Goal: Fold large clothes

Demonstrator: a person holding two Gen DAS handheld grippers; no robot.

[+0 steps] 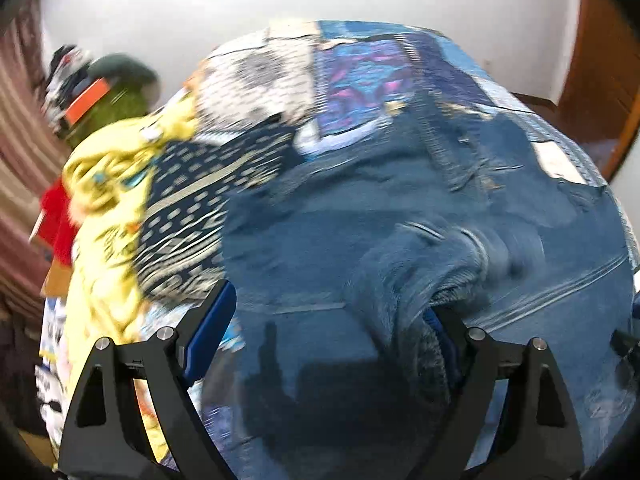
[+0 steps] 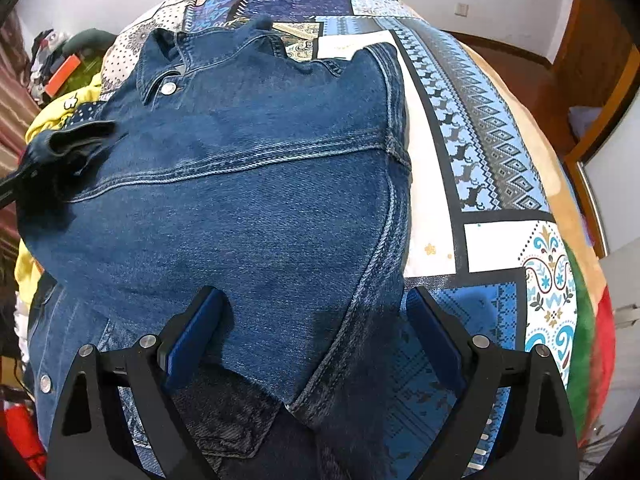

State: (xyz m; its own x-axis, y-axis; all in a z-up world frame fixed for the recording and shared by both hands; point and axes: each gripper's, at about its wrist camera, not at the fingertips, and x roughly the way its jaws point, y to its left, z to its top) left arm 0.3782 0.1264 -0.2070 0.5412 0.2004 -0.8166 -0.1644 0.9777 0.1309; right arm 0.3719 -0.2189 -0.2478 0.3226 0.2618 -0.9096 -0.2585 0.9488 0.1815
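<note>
Spreading a denim jacket on a patchwork bed.
Right gripper gapes wide over its hem; left gripper wide too, cloth bunched against one finger.

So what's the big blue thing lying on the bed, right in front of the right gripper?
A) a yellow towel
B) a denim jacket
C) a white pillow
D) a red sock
B: the denim jacket spread over the patchwork bedspread is dark blue with stitched seams, a collar and a metal snap button, and the right gripper hovers open just above its lower part.
</note>
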